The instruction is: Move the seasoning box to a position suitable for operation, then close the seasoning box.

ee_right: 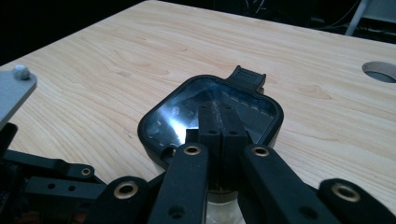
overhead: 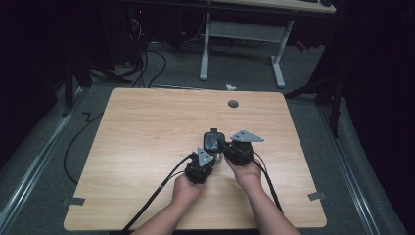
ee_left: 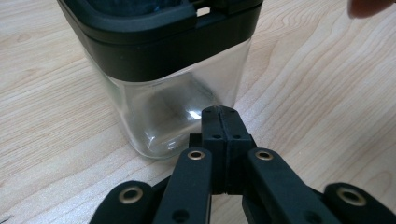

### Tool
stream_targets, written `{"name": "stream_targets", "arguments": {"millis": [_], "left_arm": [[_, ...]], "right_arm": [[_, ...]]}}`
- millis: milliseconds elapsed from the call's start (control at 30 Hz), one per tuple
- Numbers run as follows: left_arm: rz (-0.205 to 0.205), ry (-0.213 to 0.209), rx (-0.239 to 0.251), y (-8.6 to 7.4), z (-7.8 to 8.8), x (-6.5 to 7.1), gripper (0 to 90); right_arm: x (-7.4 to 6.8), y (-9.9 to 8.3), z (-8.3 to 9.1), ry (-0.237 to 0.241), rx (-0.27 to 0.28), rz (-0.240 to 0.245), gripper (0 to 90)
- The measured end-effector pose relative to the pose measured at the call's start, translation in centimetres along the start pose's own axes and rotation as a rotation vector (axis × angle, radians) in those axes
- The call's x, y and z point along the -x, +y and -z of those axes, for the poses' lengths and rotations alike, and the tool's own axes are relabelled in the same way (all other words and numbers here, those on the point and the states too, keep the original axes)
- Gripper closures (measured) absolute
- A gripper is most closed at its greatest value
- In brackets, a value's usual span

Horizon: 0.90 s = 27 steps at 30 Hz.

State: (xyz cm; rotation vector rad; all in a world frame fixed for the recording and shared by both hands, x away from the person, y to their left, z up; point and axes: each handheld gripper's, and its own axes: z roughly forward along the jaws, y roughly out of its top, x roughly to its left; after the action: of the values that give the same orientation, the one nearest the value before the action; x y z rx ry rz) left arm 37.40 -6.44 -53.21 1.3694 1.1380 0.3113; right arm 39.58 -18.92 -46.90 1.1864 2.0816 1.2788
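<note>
2 grippers meet at a small clear jar [overhead: 214, 147] that stands upright on the wooden table [overhead: 147, 147], a little right of the table's middle and toward the person's side. The jar has a see-through, squarish body [ee_left: 177, 112] and a black lid [ee_right: 210, 116] with a small tab [ee_right: 249, 75] sticking out from its far edge.

In the high view, the left gripper [overhead: 203, 159] sits just beside the jar on its near left, held in the left hand [overhead: 187, 190]. In the left gripper view its jaws are pressed together with nothing between them, and their tips [ee_left: 220, 114] stand low against the jar's glass wall; whether they actually touch the glass is hard to tell from this angle.

The right gripper [overhead: 230, 149] is just right of the jar, held in the right hand [overhead: 248, 174]. In the right gripper view its jaws are also closed flat against each other, empty, and they reach over the lid's glossy top [ee_right: 177, 116] from above. Contact with the lid cannot be judged.

A round hole [overhead: 233, 104] lies in the table near its far edge, well apart from the jar. 2 black cables [overhead: 161, 188] trail from the grippers back toward the person.
</note>
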Motion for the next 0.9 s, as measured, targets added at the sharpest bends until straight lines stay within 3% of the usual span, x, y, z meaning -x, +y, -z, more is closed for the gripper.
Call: {"name": "stream_targets", "arguments": {"millis": [100, 233, 300, 333, 400, 500, 533, 667, 700, 733, 767, 800, 833, 900], "left_arm": [[0.003, -0.004, 0.002, 0.2, 0.3, 0.1, 90.0], [-0.028, -0.015, 0.0, 0.5, 2.0, 0.0, 88.8], [-0.041, -0.015, 0.017, 1.1, 3.7, -0.7, 86.3], [-0.041, -0.015, 0.017, 1.1, 3.7, -0.7, 85.1], [-0.025, -0.016, 0.035, 2.0, 5.4, -1.6, 82.4], [-0.052, -0.009, 0.05, 2.5, 6.5, -2.3, 78.5], [-0.061, 0.005, 0.055, 3.0, 7.5, -3.3, 72.6], [-0.062, 0.051, 0.071, 4.0, 9.5, -6.2, 63.5], [-0.062, 0.051, 0.071, 4.0, 9.5, -6.2, 61.4], [-0.057, 0.094, 0.079, 4.6, 10.3, -8.1, 59.5], [-0.052, 0.118, 0.082, 4.8, 10.8, -9.1, 57.7], [-0.045, 0.138, 0.084, 5.1, 11.3, -10.1, 55.4], [-0.045, 0.138, 0.084, 5.1, 11.3, -10.1, 53.4], [-0.035, 0.182, 0.09, 5.5, 12.6, -12.1, 50.6]], "right_arm": [[0.0, 0.3, 1.1, -0.015, 0.032, 0.01, 90.0], [0.5, 0.2, 2.4, -0.034, 0.052, -0.005, 87.5], [1.0, -0.4, 3.4, -0.075, 0.057, 0.001, 83.8], [1.2, -0.8, 3.9, -0.09, 0.062, 0.001, 82.8], [1.8, -1.6, 4.4, -0.103, 0.057, -0.016, 80.4], [2.3, -2.3, 4.8, -0.123, 0.049, -0.024, 75.4], [2.8, -3.1, 5.3, -0.164, 0.048, -0.012, 68.4], [4.3, -5.1, 6.8, -0.22, 0.031, -0.033, 56.6], [4.3, -5.1, 6.8, -0.22, 0.031, -0.033, 56.6], [5.1, -6.6, 7.7, -0.247, 0.032, -0.051, 51.5], [5.4, -7.4, 8.2, -0.256, 0.025, -0.067, 49.6], [5.7, -8.2, 8.6, -0.267, 0.018, -0.08, 47.4], [5.7, -8.2, 8.6, -0.267, 0.018, -0.08, 47.4], [6.1, -10.4, 10.2, -0.301, -0.007, -0.112, 40.4]]}}
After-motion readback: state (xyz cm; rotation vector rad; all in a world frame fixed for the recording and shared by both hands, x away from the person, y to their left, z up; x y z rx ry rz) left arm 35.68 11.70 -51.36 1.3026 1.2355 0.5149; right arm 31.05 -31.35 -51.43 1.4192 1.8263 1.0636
